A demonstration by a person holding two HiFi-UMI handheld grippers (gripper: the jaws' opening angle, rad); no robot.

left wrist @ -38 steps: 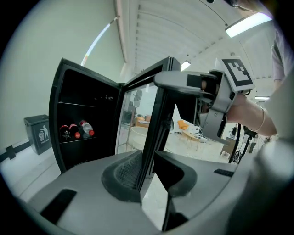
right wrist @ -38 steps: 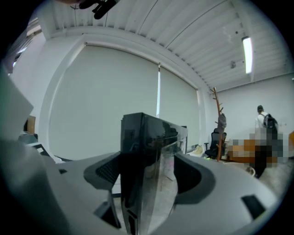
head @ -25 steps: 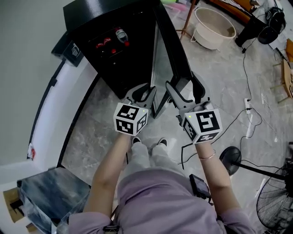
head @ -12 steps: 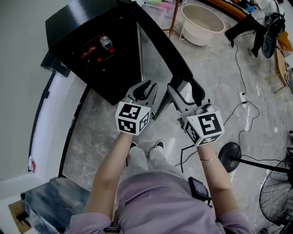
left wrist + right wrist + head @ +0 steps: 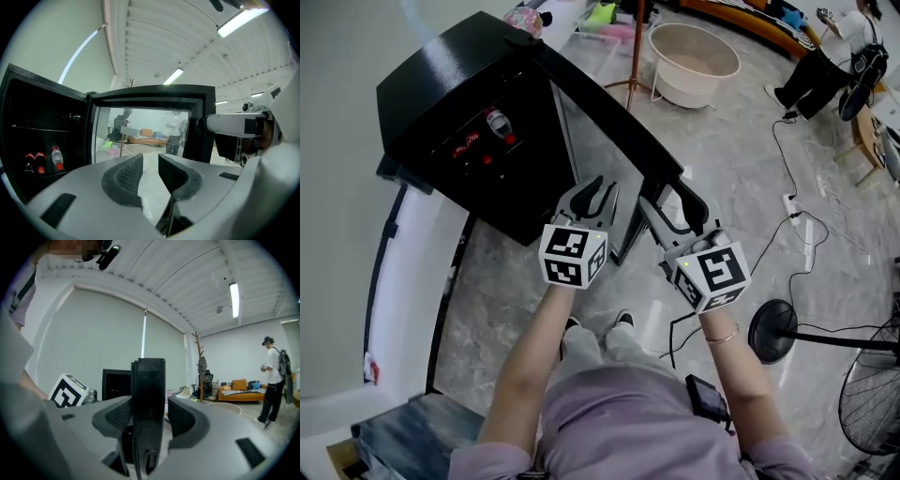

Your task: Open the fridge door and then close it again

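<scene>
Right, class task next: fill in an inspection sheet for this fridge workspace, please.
Surface: grey tiled floor.
Job's things: black fridge, glass door standing open, bottles inside.
Clutter: beige tub, standing fan.
Grippers: left gripper open, empty; right gripper jaws have just been closing around the door's edge, slight gap at one pad.
Cables: corded power strip lying on the floor.
Surroundings: person standing by a sofa.

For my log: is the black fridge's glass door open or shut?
Open: the black-framed glass door stands swung away from the black fridge.
</scene>
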